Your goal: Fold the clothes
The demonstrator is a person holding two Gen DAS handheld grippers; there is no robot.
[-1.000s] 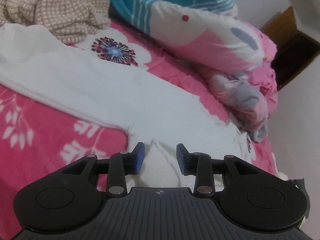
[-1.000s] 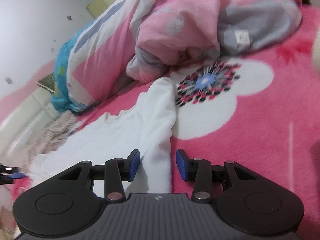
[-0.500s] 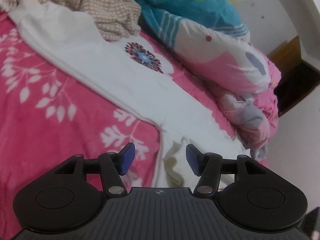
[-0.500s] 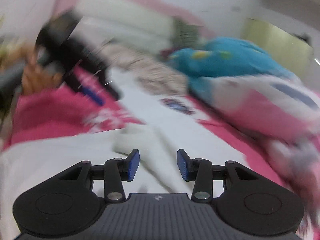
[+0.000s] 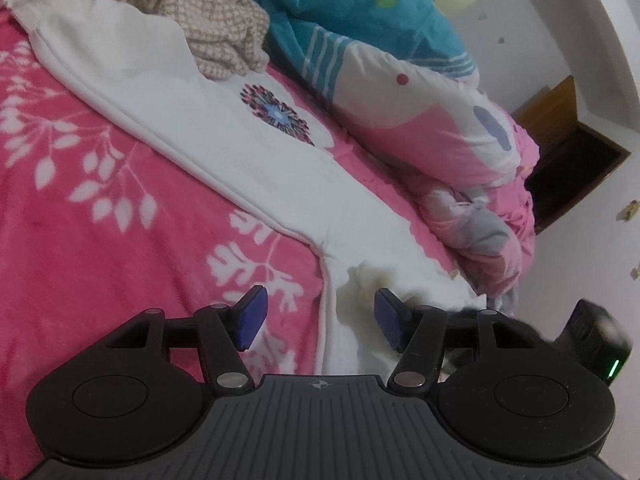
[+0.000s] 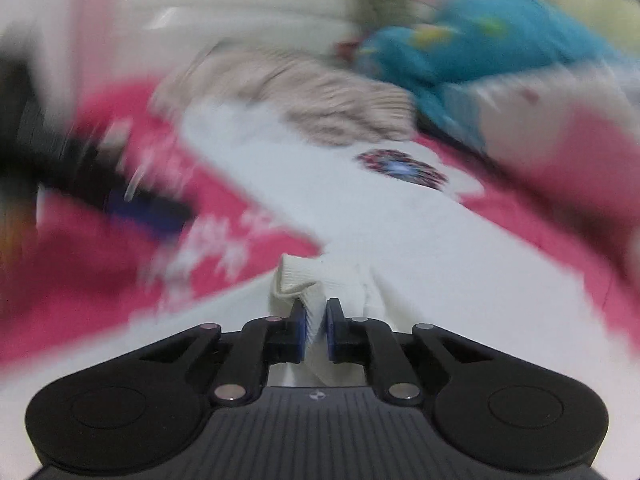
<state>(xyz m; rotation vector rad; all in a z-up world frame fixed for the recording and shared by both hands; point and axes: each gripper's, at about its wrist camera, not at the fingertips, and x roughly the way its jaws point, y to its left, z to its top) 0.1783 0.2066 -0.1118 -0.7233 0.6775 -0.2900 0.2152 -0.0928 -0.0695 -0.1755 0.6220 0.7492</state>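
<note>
the bed [image 5: 100, 248] with its pink floral cover carried everything, a heaped quilt [image 5: 400, 92] along its far side. across it lay the white garment [image 5: 224, 136], long and mostly flat, its far end tucked under a beige knit [image 5: 192, 12]. the step in hand looked like a sleeve fold — the right gripper [image 6: 316, 330] had its fingers nipped together on a ribbed cuff [image 6: 296, 280], lifted over the body of the garment in a blurred view. the left gripper [image 5: 318, 322] hovered low with fingers wide apart, straddling a bunched bit of white cloth, gripping nothing. next, judging by this, the cuff needed laying across the body — the left pinning or smoothing the cloth.
</note>
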